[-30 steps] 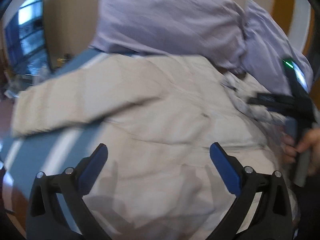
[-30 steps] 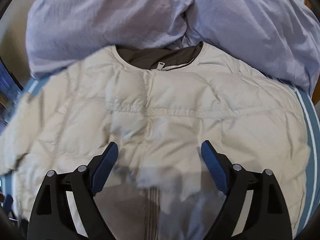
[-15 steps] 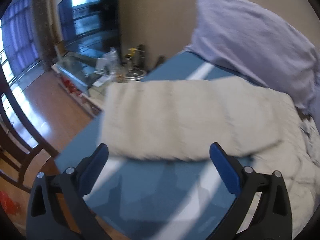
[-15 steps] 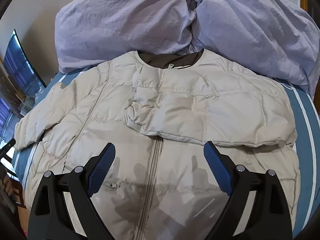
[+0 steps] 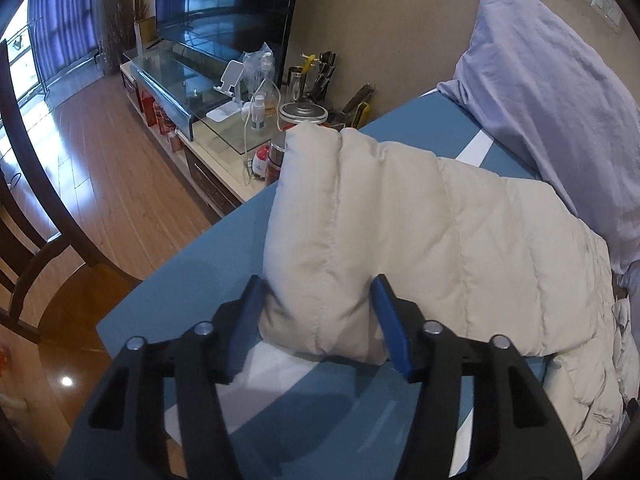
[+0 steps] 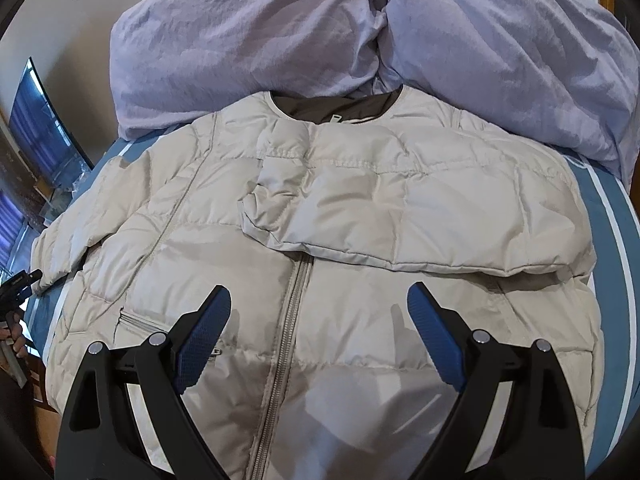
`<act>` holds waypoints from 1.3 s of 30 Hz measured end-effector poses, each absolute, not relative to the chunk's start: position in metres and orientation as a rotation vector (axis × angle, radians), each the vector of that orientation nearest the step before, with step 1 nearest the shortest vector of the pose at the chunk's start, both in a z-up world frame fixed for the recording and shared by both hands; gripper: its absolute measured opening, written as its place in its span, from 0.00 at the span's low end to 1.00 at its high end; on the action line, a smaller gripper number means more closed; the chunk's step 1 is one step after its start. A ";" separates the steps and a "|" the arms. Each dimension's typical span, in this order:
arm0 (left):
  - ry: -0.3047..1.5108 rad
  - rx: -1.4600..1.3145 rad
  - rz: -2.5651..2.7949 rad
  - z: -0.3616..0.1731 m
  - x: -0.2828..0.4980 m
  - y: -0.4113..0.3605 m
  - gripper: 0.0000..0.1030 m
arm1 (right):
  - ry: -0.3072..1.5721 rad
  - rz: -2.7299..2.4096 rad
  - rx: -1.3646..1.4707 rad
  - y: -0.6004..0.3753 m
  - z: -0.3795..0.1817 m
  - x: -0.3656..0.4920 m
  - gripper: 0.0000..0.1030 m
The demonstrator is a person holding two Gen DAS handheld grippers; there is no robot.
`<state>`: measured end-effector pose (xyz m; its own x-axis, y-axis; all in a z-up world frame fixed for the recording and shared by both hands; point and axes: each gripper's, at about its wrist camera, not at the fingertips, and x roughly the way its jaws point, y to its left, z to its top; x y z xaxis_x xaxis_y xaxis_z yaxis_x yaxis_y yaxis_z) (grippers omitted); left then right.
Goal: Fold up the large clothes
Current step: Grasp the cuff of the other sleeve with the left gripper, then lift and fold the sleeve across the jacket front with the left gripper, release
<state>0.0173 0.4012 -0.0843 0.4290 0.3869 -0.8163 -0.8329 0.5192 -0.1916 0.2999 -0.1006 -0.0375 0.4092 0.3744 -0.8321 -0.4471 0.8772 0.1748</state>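
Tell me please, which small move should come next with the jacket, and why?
Probably the left hand-held gripper should lift the sleeve cuff and carry it across the jacket front. Its fingers already pinch the cuff at the bed edge. The other sleeve already lies folded over the chest, and the right hand-held gripper hovers open.

Jacket hem [image 6: 360, 440] — cut off by lower frame edge
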 end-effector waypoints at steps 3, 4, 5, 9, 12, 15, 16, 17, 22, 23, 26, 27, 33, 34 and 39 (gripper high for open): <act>0.777 -0.674 0.802 -0.086 0.019 0.401 0.31 | 1.033 0.518 -0.072 -0.102 -0.040 0.300 0.89; 0.773 -0.681 0.799 -0.087 0.020 0.401 0.26 | 1.033 0.518 -0.070 -0.103 -0.040 0.299 0.89; 0.772 -0.684 0.798 -0.087 0.022 0.401 0.23 | 1.034 0.519 -0.069 -0.104 -0.040 0.299 0.89; 0.765 -0.658 0.821 -0.079 0.029 0.395 0.16 | 1.024 0.516 -0.060 -0.110 -0.037 0.299 0.89; 0.736 -0.631 0.831 -0.062 0.034 0.388 0.15 | 1.008 0.512 -0.048 -0.117 -0.031 0.301 0.89; 0.691 -0.605 0.809 -0.039 0.041 0.379 0.15 | 0.995 0.508 -0.031 -0.127 -0.027 0.304 0.89; 0.669 -0.598 0.789 -0.028 0.045 0.374 0.15 | 0.992 0.505 -0.025 -0.129 -0.025 0.305 0.89; 0.647 -0.591 0.769 -0.018 0.049 0.368 0.15 | 0.987 0.502 -0.019 -0.133 -0.024 0.305 0.89; 0.564 -0.572 0.655 0.027 0.078 0.336 0.15 | 0.974 0.487 -0.001 -0.150 -0.021 0.307 0.89; 0.551 -0.571 0.624 0.035 0.085 0.329 0.15 | 0.973 0.483 0.002 -0.153 -0.021 0.307 0.89; 0.530 -0.566 0.526 0.056 0.112 0.303 0.15 | 0.970 0.465 0.026 -0.170 -0.022 0.311 0.89; 0.529 -0.562 0.499 0.061 0.121 0.294 0.15 | 0.971 0.459 0.034 -0.176 -0.022 0.312 0.89; 0.532 -0.482 0.350 0.080 0.180 0.224 0.15 | 0.973 0.420 0.061 -0.206 -0.028 0.317 0.89; 0.534 -0.473 0.322 0.081 0.190 0.213 0.15 | 0.971 0.410 0.060 -0.210 -0.029 0.317 0.89; 0.543 -0.444 0.179 0.079 0.227 0.158 0.15 | 0.963 0.377 0.077 -0.232 -0.030 0.321 0.89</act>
<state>0.2267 0.1583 0.0789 0.8434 0.0479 -0.5352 -0.2791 0.8902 -0.3601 0.3210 -0.2317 -0.0298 0.5115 0.3469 -0.7862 -0.2791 0.9324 0.2297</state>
